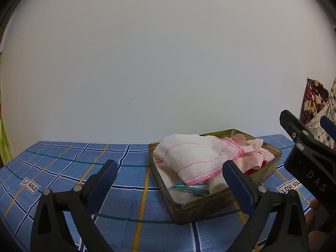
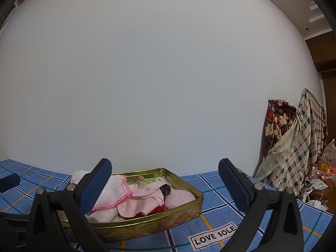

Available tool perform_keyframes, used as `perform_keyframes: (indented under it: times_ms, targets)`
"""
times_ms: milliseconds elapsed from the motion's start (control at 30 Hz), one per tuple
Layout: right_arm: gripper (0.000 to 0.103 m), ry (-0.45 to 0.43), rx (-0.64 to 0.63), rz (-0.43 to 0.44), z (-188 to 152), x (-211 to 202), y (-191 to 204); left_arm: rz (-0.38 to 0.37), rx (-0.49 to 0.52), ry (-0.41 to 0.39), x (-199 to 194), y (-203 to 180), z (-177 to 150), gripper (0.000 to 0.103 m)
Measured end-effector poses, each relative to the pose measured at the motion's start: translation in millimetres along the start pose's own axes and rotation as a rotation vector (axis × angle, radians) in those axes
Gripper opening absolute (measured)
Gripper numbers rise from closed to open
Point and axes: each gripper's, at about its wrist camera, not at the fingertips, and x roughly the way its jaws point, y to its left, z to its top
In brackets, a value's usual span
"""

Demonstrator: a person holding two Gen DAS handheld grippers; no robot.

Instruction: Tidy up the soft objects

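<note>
A gold metal tin (image 1: 210,209) (image 2: 159,223) stands on the blue plaid cloth. In it lie a white towel with pink stitched edge (image 1: 195,157) (image 2: 113,193), a pale pink cloth (image 1: 255,155) (image 2: 145,201), something red beneath, and a teal packet (image 1: 190,188). My left gripper (image 1: 170,180) is open and empty, just in front of the tin. My right gripper (image 2: 164,182) is open and empty, in front of the tin's right side; it also shows at the right edge of the left wrist view (image 1: 304,142).
The blue plaid cloth (image 1: 69,168) (image 2: 222,216) covers the surface, with "LOVE SOLE" labels (image 2: 214,235). A white wall rises right behind. Patterned fabrics (image 2: 294,145) hang at the far right, with bags and cables below them.
</note>
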Motion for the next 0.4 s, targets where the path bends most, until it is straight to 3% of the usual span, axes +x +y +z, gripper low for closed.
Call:
perform_keyframes:
  times_ms: [400]
  targets:
    - [0.103, 0.02, 0.018, -0.026, -0.6, 4.2, -3.8, -0.023, 0.003, 0.007, 2.5, 0.2, -0.9, 0.102]
